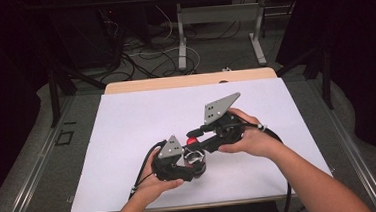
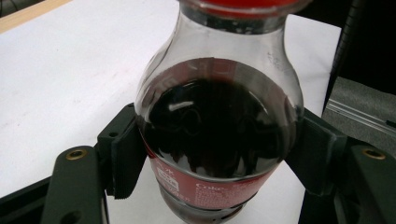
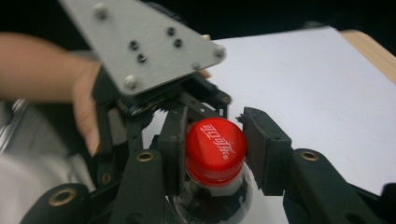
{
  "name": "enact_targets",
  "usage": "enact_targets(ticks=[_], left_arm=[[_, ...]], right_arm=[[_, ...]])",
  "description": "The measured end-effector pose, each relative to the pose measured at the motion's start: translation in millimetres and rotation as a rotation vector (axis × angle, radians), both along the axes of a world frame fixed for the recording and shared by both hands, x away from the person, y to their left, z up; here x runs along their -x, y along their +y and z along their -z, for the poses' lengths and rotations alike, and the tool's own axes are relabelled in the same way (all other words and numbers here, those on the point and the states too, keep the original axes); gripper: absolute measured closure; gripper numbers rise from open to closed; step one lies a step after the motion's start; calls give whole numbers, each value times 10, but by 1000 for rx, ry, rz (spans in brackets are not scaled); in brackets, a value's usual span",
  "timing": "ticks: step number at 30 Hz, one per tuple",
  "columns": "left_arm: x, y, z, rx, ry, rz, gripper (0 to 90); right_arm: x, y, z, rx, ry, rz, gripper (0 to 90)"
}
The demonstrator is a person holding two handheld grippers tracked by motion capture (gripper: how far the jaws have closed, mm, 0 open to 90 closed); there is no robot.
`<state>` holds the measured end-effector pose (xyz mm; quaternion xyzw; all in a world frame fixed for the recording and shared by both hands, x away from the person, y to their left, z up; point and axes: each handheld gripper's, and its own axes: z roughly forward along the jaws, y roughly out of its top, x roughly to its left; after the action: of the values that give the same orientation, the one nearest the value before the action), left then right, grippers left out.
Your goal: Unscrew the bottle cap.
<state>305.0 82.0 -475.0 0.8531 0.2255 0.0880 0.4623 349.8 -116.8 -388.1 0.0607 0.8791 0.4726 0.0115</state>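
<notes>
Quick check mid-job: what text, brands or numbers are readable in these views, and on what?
"Coke": white letters on the red label of the bottle held by the left gripper.
White script logo on the red cap between the right gripper jaws: too stylised to read surely.
Smaller label print: blurred.

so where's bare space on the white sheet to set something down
The far half of the white sheet, up to the wooden table edge, is bare, as are its left and right margins. It is crowded near the middle front, where the left gripper and right gripper meet on the cola bottle.

One bottle [image 2: 217,135], one red cap [image 3: 215,150], two grippers, one table [image 1: 127,125].
</notes>
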Motion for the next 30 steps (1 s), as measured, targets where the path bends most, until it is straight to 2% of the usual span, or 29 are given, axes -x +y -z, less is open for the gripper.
enact_targets(ticks=[1,2,3,7,9,11,13,14,17,18,20,22,24,26,30], left_arm=[[0,6,2,12,-13,20,299],[4,10,-5,9,-5,24,299],[4,10,-5,9,-5,24,299],[18,-3,5,0,-4,37,299],[21,-9,12,-2,-6,36,299],[9,-3,19,0,1,35,299],[3,1,19,2,4,34,299],[-5,9,15,-4,-4,28,299],[-9,8,17,11,-2,3,299],[-14,18,7,2,0,1,299],[-10,23,6,14,20,-19,298],[-29,31,13,12,-2,-32,299],[-36,45,7,1,7,-34,298],[-40,46,12,9,12,-43,298],[-42,45,5,7,10,-49,298]], right_arm=[[-40,-3,-11,7,-3,-51,614],[-72,-2,-13,0,-12,-103,614],[-110,-4,-14,-3,3,-133,614],[-234,6,-7,1,-15,-291,614],[-265,14,3,7,-28,-341,614],[-281,15,10,9,-28,-350,612],[-280,14,10,7,-22,-326,603],[-273,12,3,10,-29,-312,571],[-237,7,-11,17,-17,-229,525],[-215,6,-13,9,-12,-189,492],[-163,-2,-29,5,9,-125,478],[-98,-14,-46,-43,35,-36,445],[-24,-35,-74,-72,47,36,445],[49,-31,-83,-85,18,134,445],[213,40,-26,-94,25,307,445]])
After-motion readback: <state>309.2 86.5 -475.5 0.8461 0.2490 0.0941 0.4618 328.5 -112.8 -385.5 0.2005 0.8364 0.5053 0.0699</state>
